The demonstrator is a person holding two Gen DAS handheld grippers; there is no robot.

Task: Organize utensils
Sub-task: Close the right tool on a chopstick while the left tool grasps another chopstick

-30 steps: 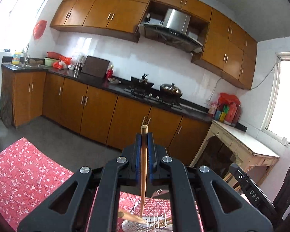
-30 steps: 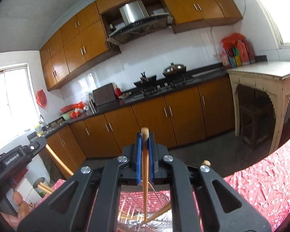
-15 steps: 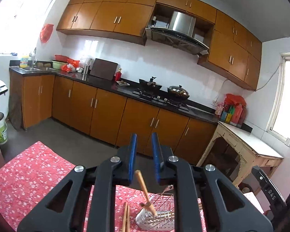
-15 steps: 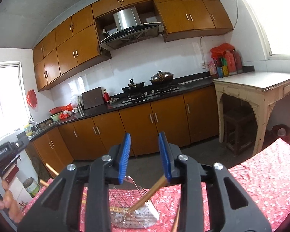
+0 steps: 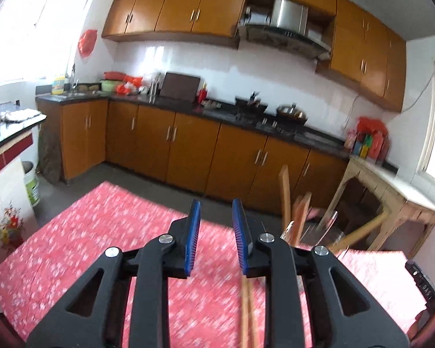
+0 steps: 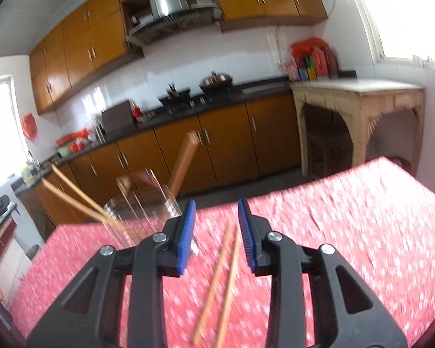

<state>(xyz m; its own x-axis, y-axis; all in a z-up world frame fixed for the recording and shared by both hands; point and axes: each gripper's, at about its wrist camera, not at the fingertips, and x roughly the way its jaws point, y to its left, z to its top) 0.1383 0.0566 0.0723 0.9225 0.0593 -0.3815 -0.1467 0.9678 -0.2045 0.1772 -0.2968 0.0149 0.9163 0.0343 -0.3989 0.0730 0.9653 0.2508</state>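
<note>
We see a table under a red floral cloth (image 6: 348,232), two loose wooden chopsticks (image 6: 220,284) lying on it beside a wire utensil basket (image 6: 142,211).

Both tongs are matte black with triangular cut-outs and silver screws. Left tongs (image 5: 216,239) and right tongs (image 6: 216,235) carry ribbed blue pads.

Daylight floods in from blown-out windows (image 5: 29,23) at the upper corners. Fisheye bends the cabinets (image 6: 81,49) near the edges. Motion blur smears the red tablecloth (image 5: 81,246) and chopsticks (image 6: 217,278).
</note>
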